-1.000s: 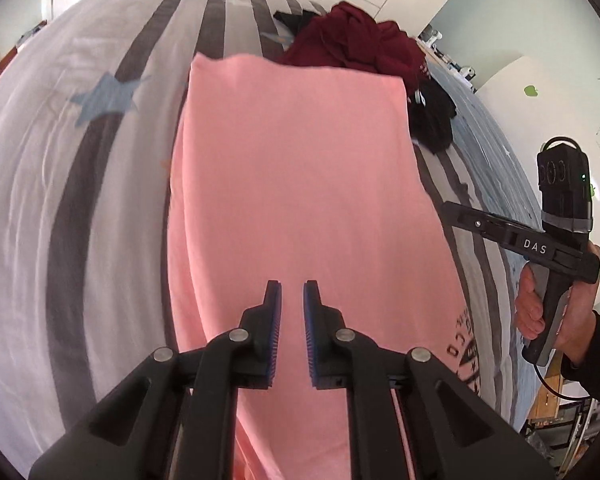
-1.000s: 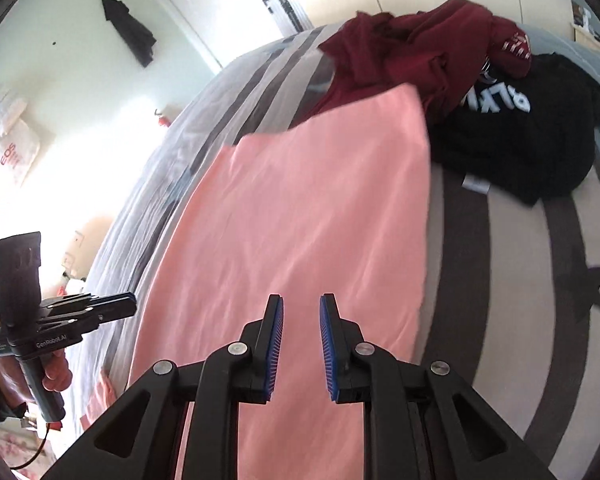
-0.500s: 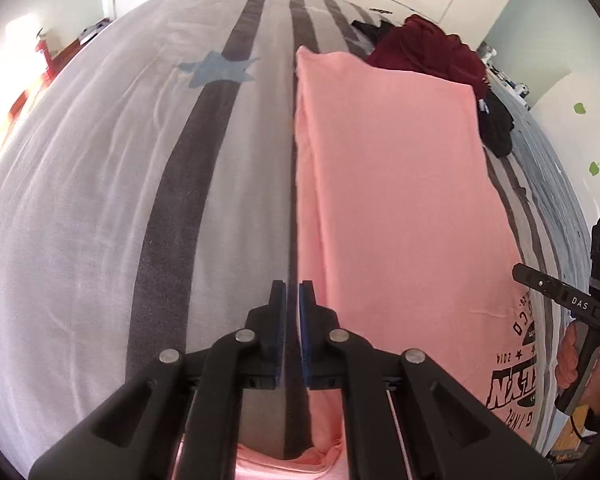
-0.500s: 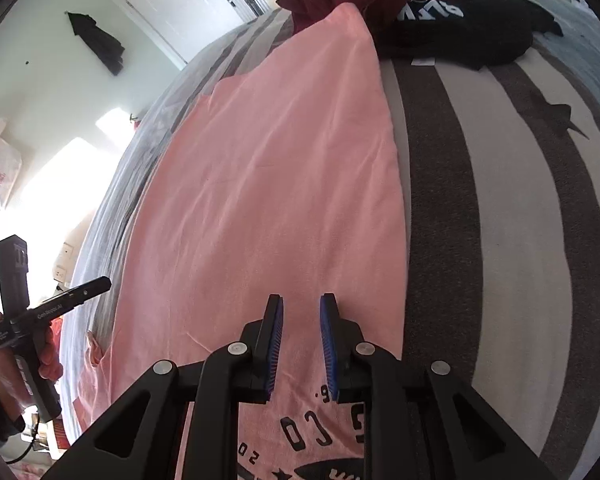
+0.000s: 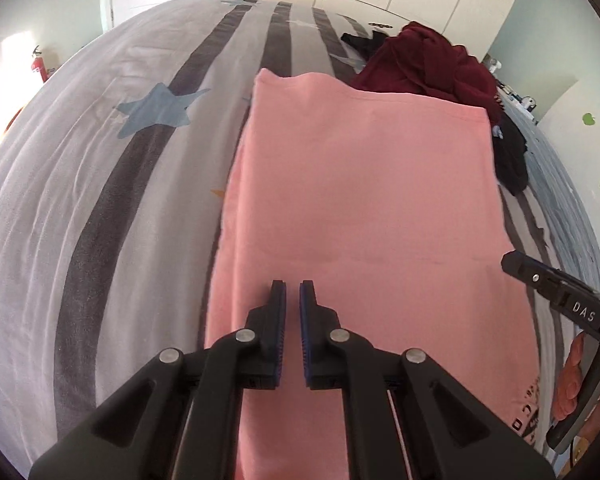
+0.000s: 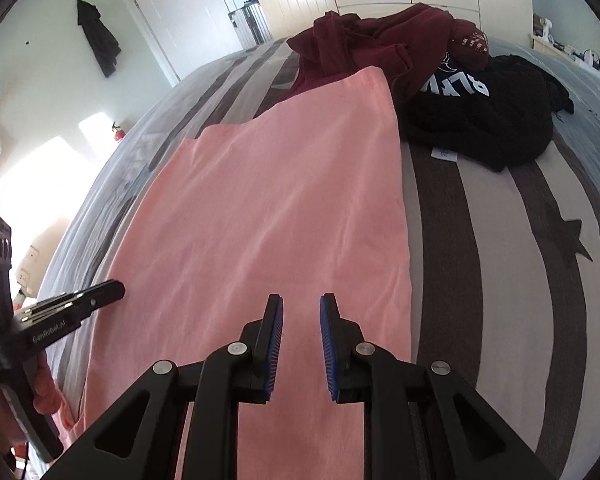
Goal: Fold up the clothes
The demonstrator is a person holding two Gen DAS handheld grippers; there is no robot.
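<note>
The pink shirt runs off the frame at 6 o'clock in both views, its near end hidden under the hand-held gripper bodies. Its dark print at 4 o'clock is partly cut off and unreadable. The maroon garment overlaps the black sweatshirt, covering part of its white lettering.
</note>
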